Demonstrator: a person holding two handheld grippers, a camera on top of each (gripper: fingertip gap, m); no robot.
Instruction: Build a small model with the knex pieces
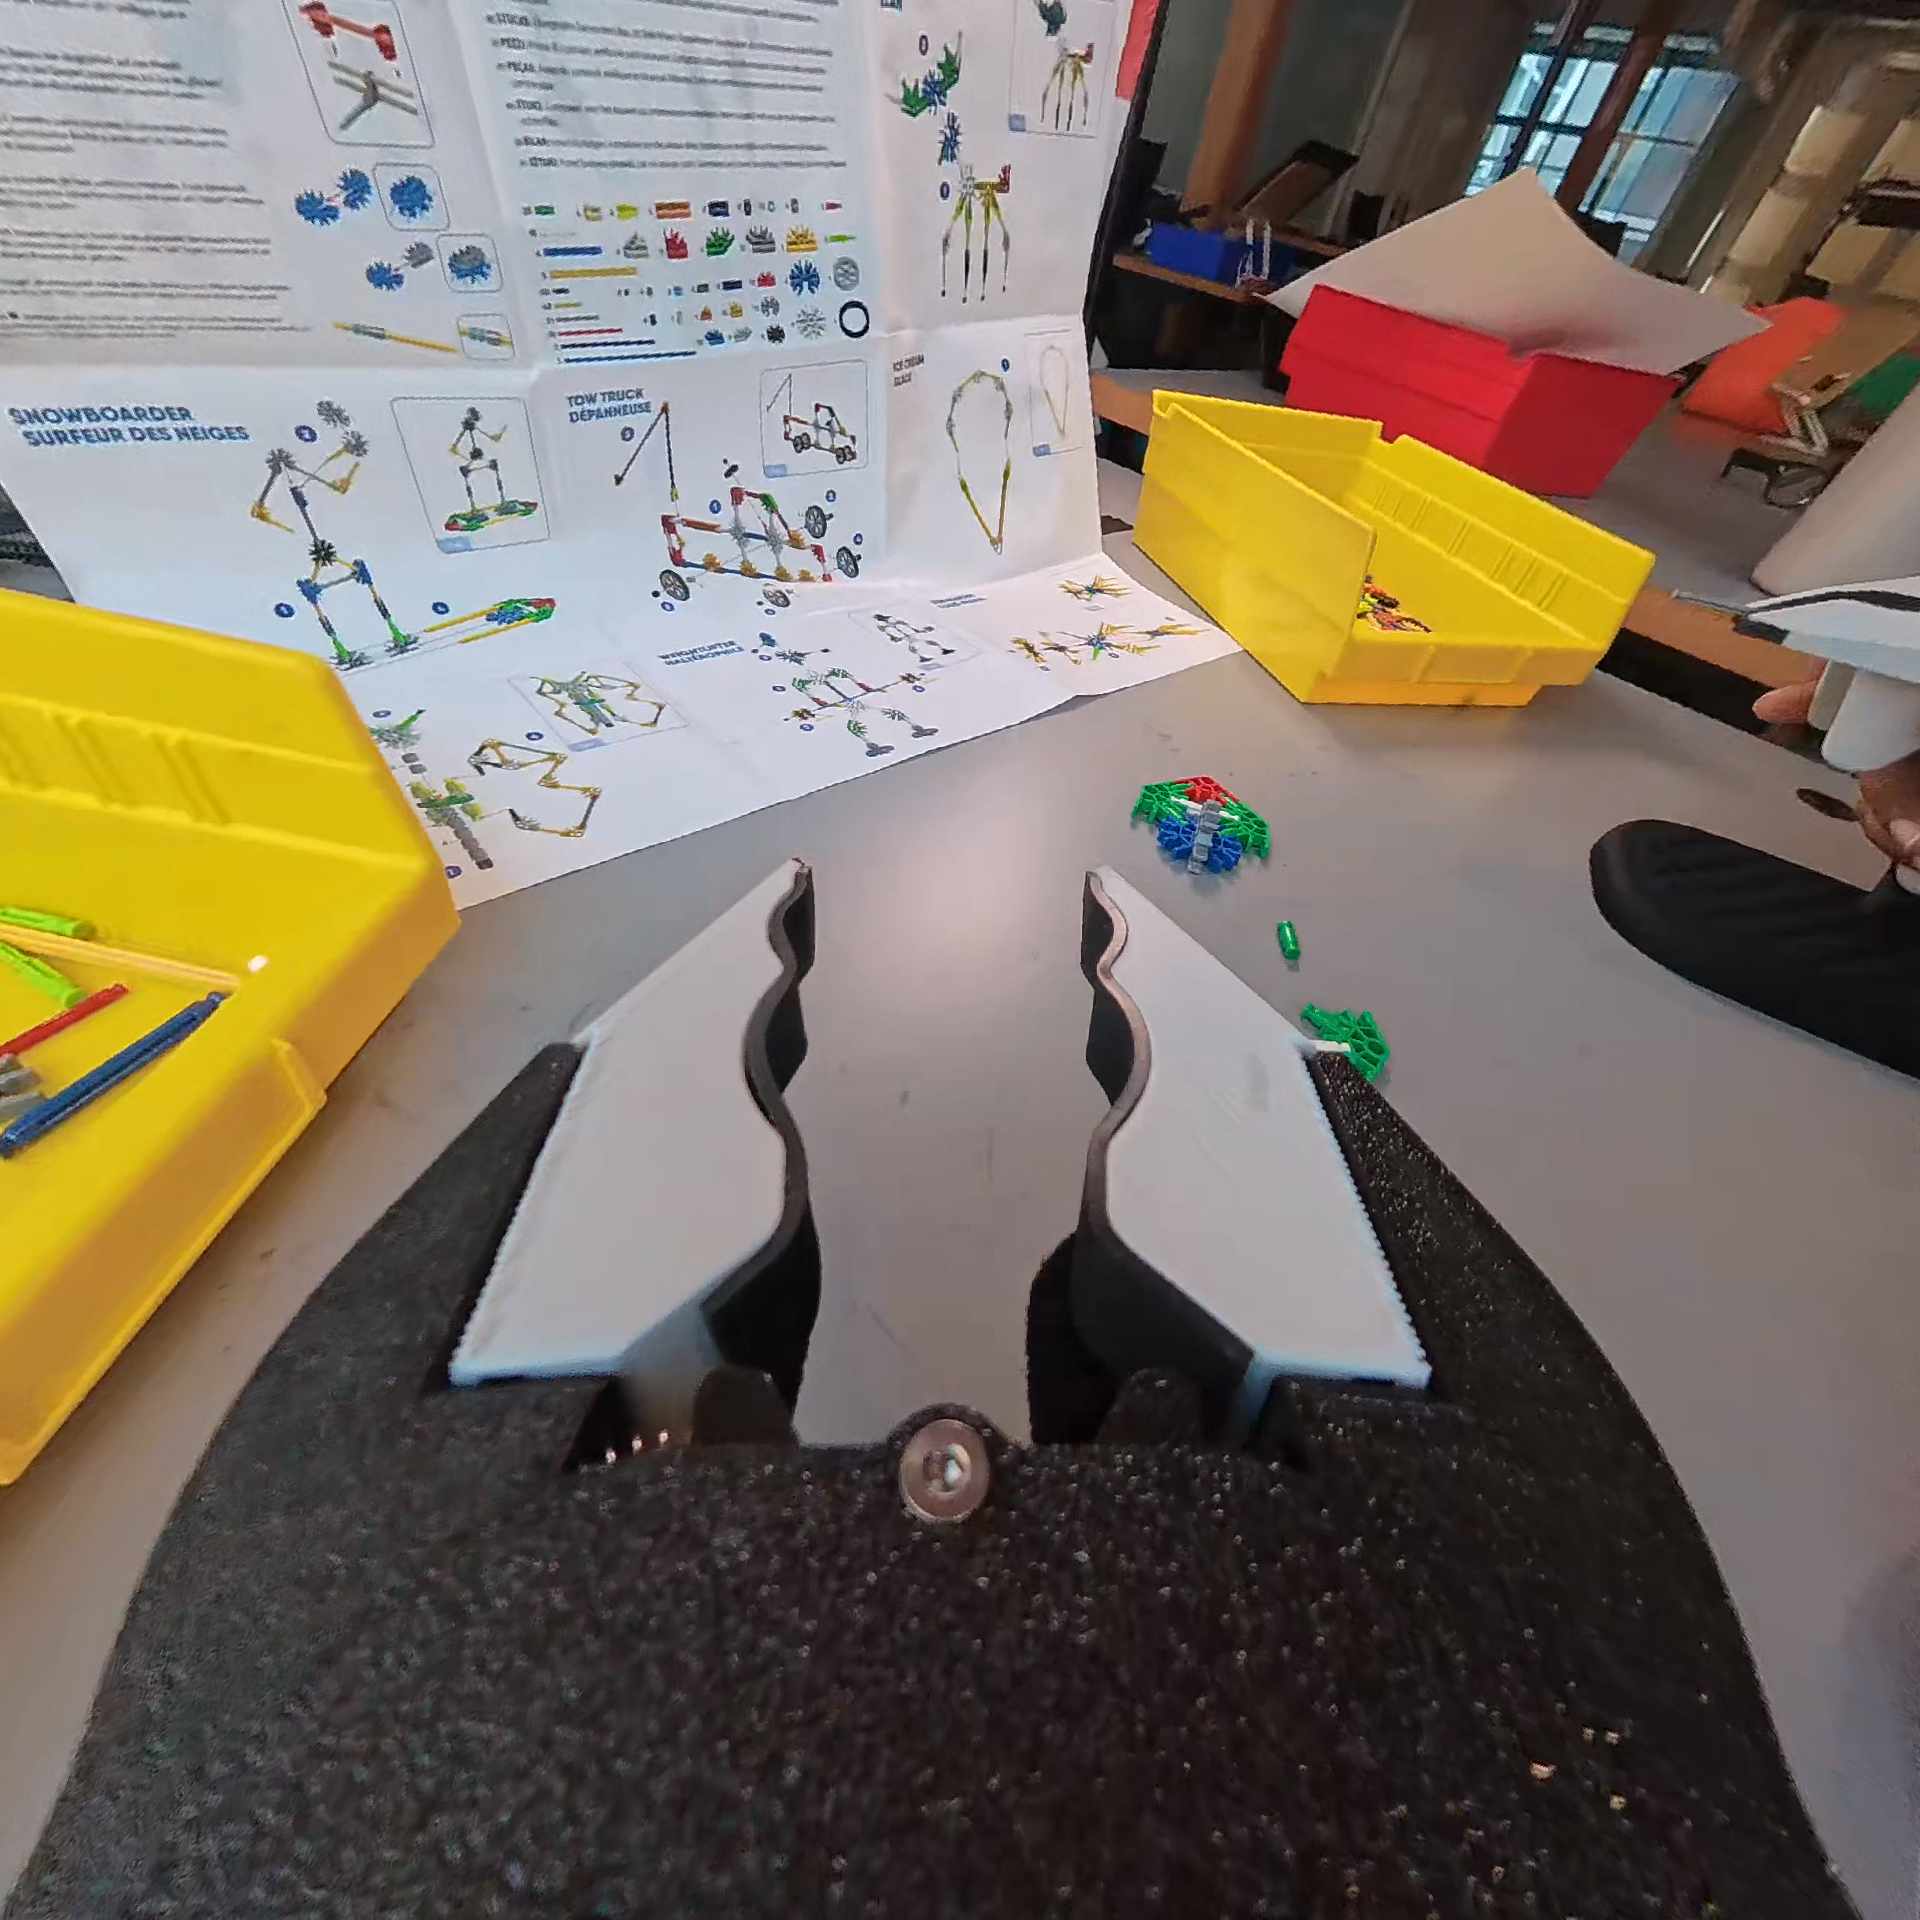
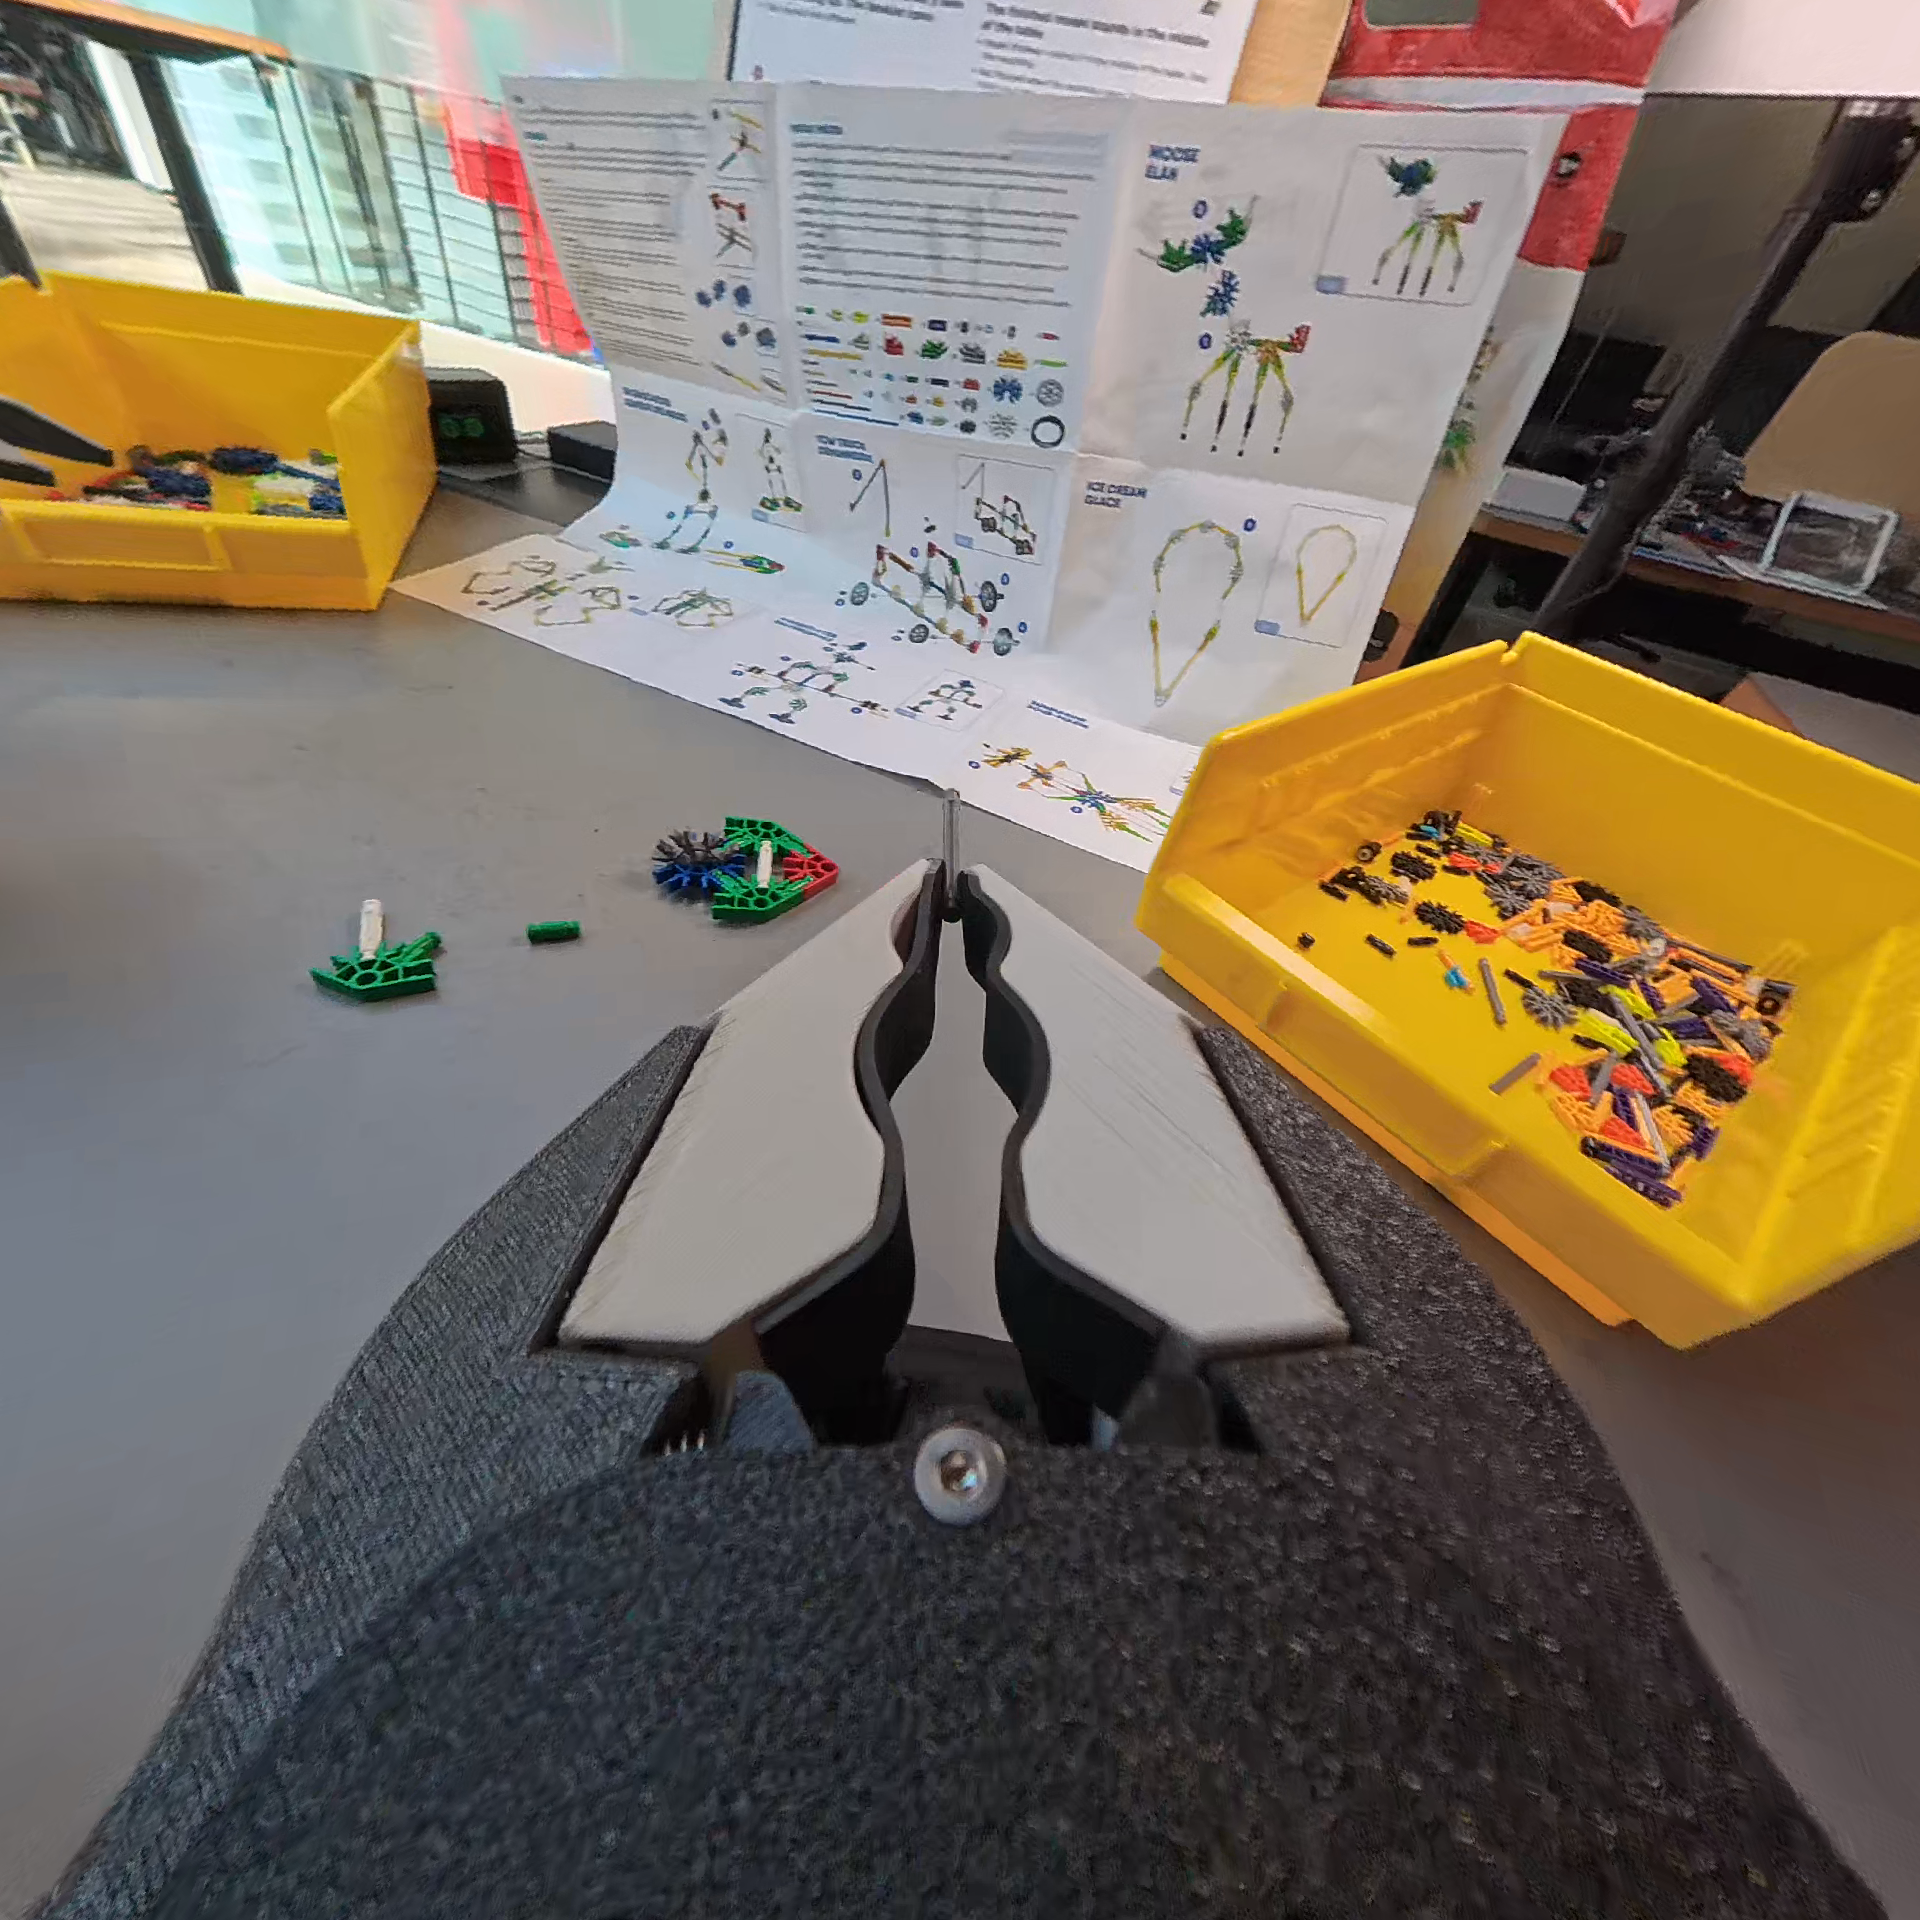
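1. Grey rod (image 2: 950, 821), thin, possibly a toy connector, pinched upright in right gripper (image 2: 950, 891), left of the yellow bin (image 2: 1351, 1018).
2. Left gripper (image 1: 945, 883) spread wide, empty, above grey table (image 1: 1455, 1195), well left of that bin (image 1: 1247, 540).

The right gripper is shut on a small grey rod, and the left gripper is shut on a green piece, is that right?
Not quite. The right gripper is shut on a small grey rod, as the right wrist view shows. But the left gripper is open and holds nothing, as the left wrist view shows; the green pieces lie loose on the table.
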